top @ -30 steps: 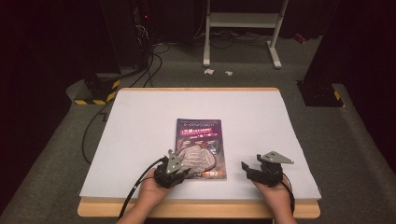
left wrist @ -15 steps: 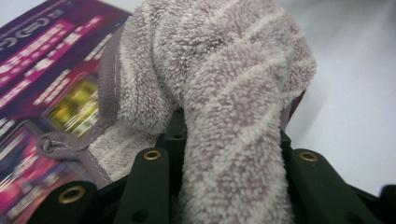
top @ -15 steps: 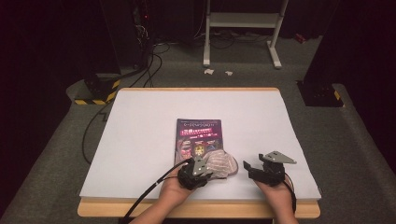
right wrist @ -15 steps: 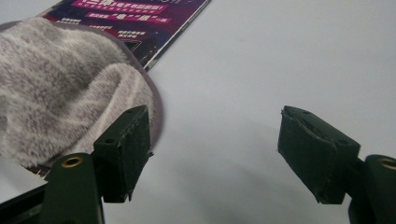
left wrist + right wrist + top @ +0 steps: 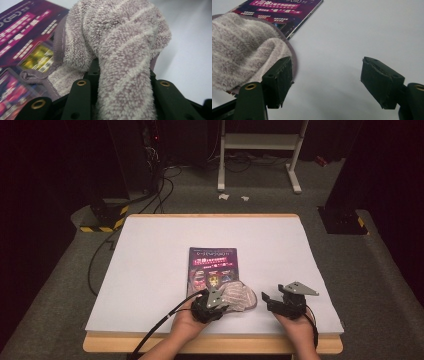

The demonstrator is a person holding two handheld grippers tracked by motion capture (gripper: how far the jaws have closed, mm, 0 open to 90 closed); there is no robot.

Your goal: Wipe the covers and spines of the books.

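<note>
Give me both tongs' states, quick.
Left tongs: shut on the grey towel.
Right tongs: open, holding nothing.

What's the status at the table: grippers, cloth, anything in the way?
Left hand-held gripper shut on towel. Right hand-held gripper open, holding nothing. Towel overlaps purple booklet. Nothing in the way.

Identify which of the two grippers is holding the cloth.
The left gripper: its fingers are clamped on the grey cloth over the booklet's corner. The right gripper stands open with nothing between its fingers.
</note>
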